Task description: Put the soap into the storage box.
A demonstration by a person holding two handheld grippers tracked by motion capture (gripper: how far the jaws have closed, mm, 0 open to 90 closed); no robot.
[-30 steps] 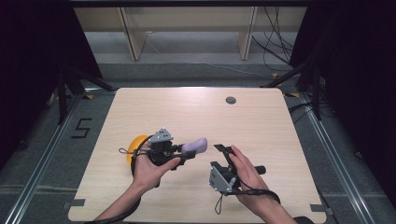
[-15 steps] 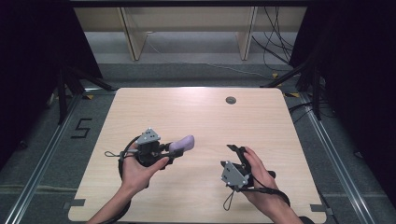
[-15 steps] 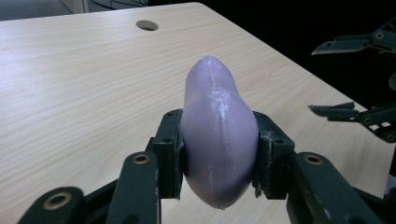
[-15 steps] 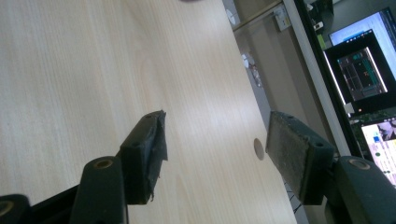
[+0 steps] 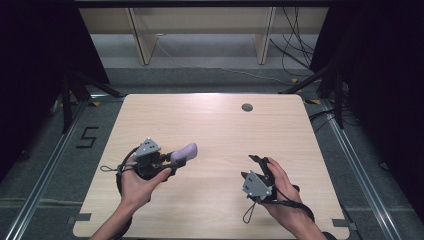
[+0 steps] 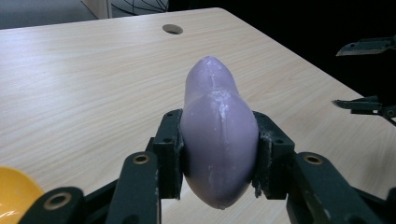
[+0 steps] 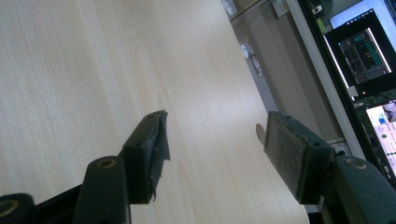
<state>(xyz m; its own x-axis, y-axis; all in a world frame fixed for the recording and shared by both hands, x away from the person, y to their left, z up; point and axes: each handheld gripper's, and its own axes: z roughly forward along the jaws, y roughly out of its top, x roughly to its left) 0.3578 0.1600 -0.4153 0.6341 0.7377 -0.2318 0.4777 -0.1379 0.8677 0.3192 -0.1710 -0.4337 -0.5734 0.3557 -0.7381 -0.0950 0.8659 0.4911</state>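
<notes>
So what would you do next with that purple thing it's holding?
Probably lower it onto the bare wooden table and let go. The left hand-held gripper clamps the smooth purple egg-shaped lump above the tabletop, while the right hand-held gripper stands apart, jaws open with nothing between them.

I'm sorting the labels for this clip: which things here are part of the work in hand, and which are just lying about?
In the work:
- purple object, clamped in the left gripper
- right gripper, open, nothing between its jaws, which have just been closing

Lying about:
- yellow object, at the edge of the left gripper view
- hole in the table
</notes>
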